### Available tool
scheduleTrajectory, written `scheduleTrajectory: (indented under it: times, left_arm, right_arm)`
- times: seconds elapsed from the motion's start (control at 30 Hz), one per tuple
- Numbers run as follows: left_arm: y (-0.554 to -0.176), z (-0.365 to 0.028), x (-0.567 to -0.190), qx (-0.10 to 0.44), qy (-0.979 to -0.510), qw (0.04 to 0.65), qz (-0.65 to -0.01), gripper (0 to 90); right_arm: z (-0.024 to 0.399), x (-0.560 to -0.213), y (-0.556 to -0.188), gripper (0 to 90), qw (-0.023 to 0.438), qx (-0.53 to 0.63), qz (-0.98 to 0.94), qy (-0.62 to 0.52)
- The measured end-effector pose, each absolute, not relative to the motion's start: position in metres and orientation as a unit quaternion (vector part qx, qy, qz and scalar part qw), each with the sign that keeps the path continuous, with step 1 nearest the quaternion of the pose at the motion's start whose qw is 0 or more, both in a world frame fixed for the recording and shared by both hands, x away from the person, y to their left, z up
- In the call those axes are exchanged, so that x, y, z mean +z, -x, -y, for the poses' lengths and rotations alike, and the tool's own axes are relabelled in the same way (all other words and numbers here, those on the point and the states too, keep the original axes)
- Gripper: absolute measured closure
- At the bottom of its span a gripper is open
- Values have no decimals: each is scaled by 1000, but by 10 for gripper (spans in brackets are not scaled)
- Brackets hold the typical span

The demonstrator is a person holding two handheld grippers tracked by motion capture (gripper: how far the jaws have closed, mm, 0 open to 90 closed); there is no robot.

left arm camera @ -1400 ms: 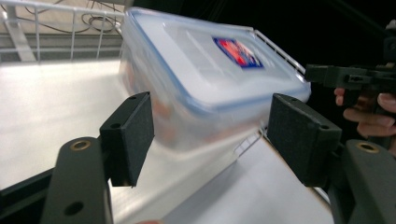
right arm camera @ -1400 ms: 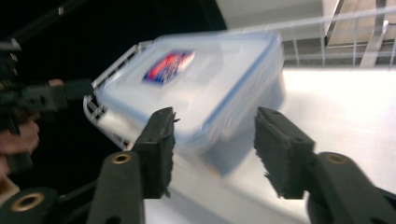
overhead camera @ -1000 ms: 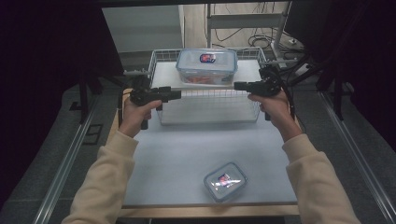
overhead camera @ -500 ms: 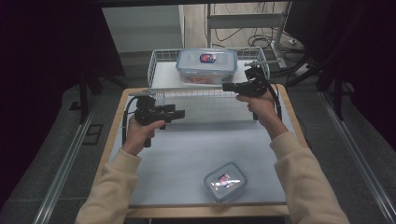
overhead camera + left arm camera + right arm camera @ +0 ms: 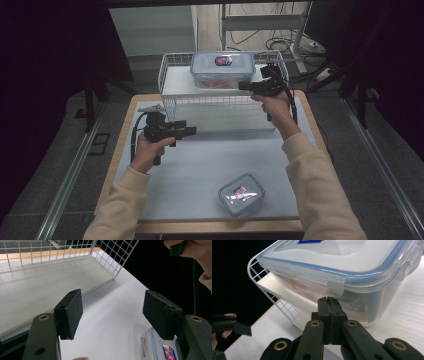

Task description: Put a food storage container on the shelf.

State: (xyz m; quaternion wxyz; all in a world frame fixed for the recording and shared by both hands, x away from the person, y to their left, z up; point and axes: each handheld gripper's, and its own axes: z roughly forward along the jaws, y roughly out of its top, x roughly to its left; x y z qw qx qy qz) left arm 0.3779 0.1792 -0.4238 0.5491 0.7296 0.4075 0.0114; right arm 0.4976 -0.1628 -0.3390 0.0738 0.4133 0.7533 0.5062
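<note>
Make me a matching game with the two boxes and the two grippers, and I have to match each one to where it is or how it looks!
Things:
1. big box
2. small box
3. left gripper
4. right gripper

States:
A. jaws shut, nothing between them
B. in the wire basket
C. jaws apart, nothing between them
D. on the white mat, near the front edge

Pairs: 1-B, 2-D, 3-C, 4-A

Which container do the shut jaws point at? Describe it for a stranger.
Find the white wire basket at the table's far edge. Inside stands a large clear plastic box with a blue-rimmed clip lid, orange contents showing. The other lidded box is smaller and lies on the near table.
</note>
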Motion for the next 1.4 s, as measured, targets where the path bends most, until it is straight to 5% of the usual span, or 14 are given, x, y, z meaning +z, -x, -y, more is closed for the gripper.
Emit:
scheduleTrajectory:
  times: [0.37,0.77,1.4]
  left_arm:
    - [-376,-184,-429,8,-725,548,-416,322]
    - [-367,-182,-440,15,-736,531,-421,323]
    - [-352,-180,-467,19,-754,495,-431,316]
  right_arm:
    - [171,-342,-500,899,64,520,-741,-419]
    - [196,-352,-453,899,60,535,-749,-387]
    - [260,-435,-372,899,37,515,-764,-387]
